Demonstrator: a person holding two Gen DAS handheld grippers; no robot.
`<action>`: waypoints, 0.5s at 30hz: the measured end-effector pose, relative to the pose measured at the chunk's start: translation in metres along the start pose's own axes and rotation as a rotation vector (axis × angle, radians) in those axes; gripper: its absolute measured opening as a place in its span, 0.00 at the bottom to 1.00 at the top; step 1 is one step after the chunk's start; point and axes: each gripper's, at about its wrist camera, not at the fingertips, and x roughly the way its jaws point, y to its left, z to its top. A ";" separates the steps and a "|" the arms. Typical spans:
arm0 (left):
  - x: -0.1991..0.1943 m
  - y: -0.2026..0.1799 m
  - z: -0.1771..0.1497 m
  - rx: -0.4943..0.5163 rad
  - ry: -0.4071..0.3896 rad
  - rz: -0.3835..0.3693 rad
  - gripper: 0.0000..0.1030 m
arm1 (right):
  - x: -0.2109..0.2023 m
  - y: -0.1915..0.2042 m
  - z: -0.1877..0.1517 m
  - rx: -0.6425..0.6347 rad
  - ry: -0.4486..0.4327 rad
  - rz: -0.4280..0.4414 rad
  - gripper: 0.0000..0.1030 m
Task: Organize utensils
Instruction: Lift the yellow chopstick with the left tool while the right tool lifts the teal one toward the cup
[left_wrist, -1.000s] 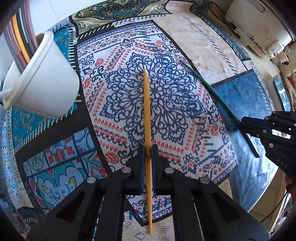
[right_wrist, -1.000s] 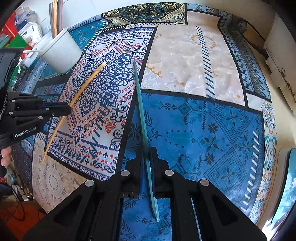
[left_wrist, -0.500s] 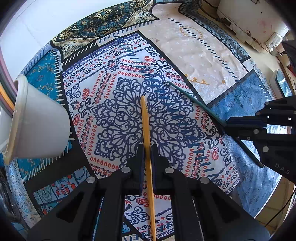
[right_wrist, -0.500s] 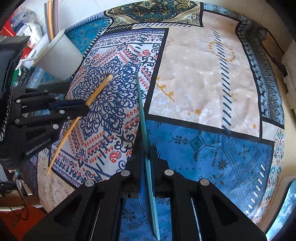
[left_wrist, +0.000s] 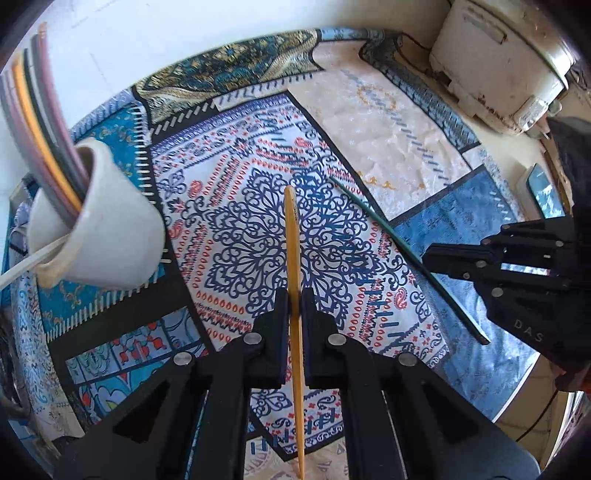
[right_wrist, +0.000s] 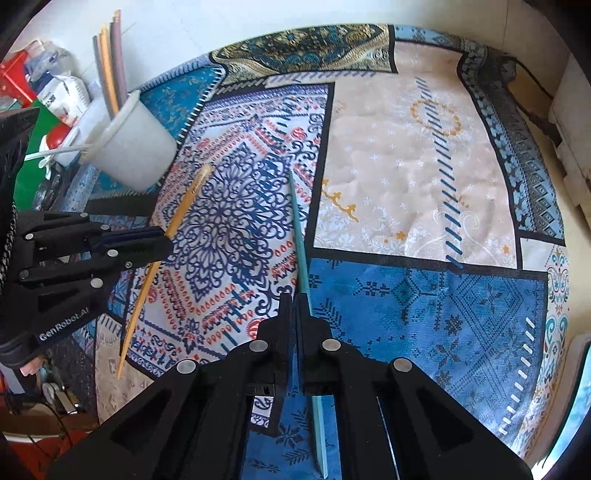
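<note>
My left gripper (left_wrist: 294, 295) is shut on a yellow chopstick (left_wrist: 291, 236) and holds it above the patterned cloth (left_wrist: 388, 122), tip pointing away. My right gripper (right_wrist: 294, 301) is shut on a teal chopstick (right_wrist: 298, 229), also held above the cloth. Each gripper shows in the other's view: the right gripper (left_wrist: 439, 256) at the right with the teal chopstick (left_wrist: 388, 229), the left gripper (right_wrist: 159, 242) at the left with the yellow chopstick (right_wrist: 184, 210). A white cup (left_wrist: 107, 236) stands at the far left and holds several coloured chopsticks (left_wrist: 40, 122). The cup also shows in the right wrist view (right_wrist: 133, 147).
A white appliance (left_wrist: 509, 55) stands at the far right beyond the cloth. A white stick (left_wrist: 26, 267) leans out of the cup. Boxes and packets (right_wrist: 37, 88) lie behind the cup at the left. A cable (right_wrist: 532, 92) runs along the cloth's far right edge.
Both grippers have lifted and tilted up with their chopsticks. The cup and the sticks in it now show more fully, and the two grippers are closer to each other.
</note>
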 end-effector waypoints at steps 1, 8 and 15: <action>-0.006 0.002 -0.001 -0.005 -0.015 0.004 0.05 | 0.003 0.007 -0.001 -0.016 0.005 -0.011 0.01; -0.052 0.017 -0.023 -0.048 -0.139 0.028 0.05 | 0.009 0.009 -0.003 -0.062 0.074 -0.097 0.06; -0.083 0.031 -0.036 -0.118 -0.210 0.017 0.05 | 0.022 0.006 -0.006 -0.056 0.130 -0.085 0.09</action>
